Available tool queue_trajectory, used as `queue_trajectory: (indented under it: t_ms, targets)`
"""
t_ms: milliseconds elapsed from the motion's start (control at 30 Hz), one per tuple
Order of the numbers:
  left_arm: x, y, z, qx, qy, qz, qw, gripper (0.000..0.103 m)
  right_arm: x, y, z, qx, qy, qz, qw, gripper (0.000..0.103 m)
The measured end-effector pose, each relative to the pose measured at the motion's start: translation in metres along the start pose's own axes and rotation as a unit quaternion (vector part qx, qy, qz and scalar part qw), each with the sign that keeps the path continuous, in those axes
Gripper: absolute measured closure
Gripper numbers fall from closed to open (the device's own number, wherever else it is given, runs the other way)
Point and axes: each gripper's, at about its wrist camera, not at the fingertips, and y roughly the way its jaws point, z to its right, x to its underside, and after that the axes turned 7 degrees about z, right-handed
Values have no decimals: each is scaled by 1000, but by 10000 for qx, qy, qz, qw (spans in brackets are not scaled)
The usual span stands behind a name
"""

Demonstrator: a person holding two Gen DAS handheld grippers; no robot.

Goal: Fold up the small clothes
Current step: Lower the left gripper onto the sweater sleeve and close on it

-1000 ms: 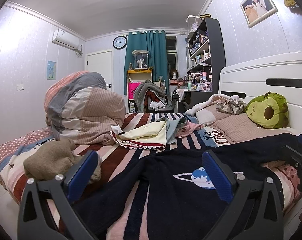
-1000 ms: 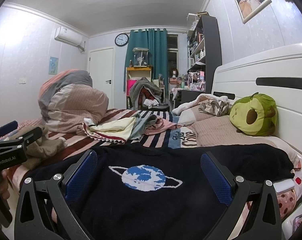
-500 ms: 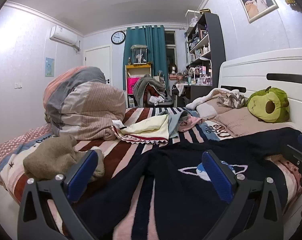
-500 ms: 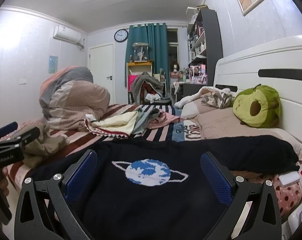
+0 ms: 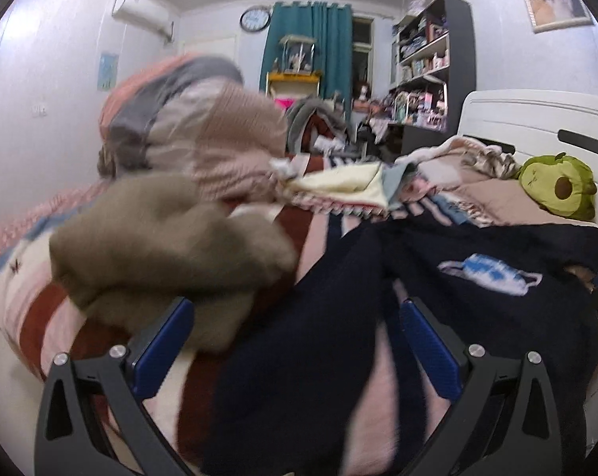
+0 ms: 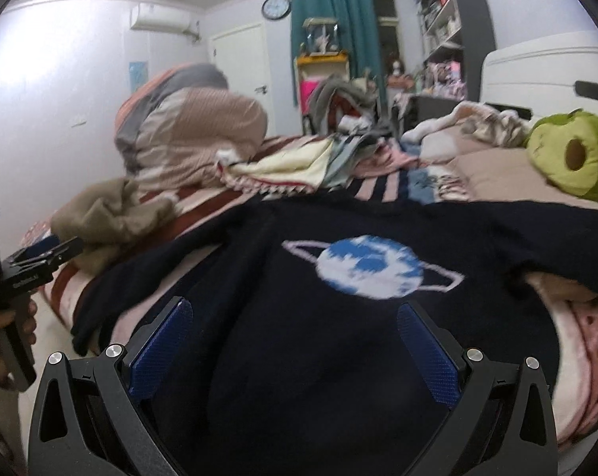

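Observation:
A dark navy sweater (image 6: 338, 337) with a blue ringed planet (image 6: 372, 271) on its chest lies spread face up on the bed. It also shows in the left wrist view (image 5: 477, 317), with one sleeve (image 5: 299, 357) running toward the near edge. My right gripper (image 6: 295, 351) is open and empty just above the sweater's lower body. My left gripper (image 5: 297, 347) is open and empty over the sleeve at the sweater's left side. It also shows at the left edge of the right wrist view (image 6: 41, 256).
A crumpled tan garment (image 5: 160, 246) lies left of the sweater. A rolled striped duvet (image 6: 188, 135) and a pile of clothes (image 6: 299, 166) sit further back. A green plush (image 6: 572, 154) leans on the white headboard (image 5: 537, 127). The bed's edge (image 5: 5, 317) is near left.
Both grippers have moved forward and lower over the bed. The left one has swung left toward the tan garment and the sleeve. Both stay open.

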Motion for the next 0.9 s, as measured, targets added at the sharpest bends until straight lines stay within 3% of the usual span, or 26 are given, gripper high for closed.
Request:
queue_trajectory:
  t_ms: [167, 367, 500, 600, 767, 900]
  targets:
    - [31, 24, -42, 311, -245, -514, 9979, 3, 6, 20, -3, -226, 72, -351, 9991, 18]
    - [71, 46, -54, 386, -298, -1115, 9926, 28, 7, 38, -3, -187, 58, -645, 9977, 18]
    - [80, 46, -48, 440, -253, -1089, 9928, 29, 8, 46, 0, -140, 70, -733, 9972, 18]
    - [78, 48, -41, 391, -211, -1070, 9933, 48, 8, 51, 3, -185, 174, -749, 9969, 18]
    - [74, 50, -20, 529, 56, -1058, 9930, 92, 8, 50, 6, -229, 263, -720, 9968, 18]
    - [67, 47, -5, 535, 212, -1036, 9930, 96, 10, 47, 13, -250, 307, -687, 9969, 18]
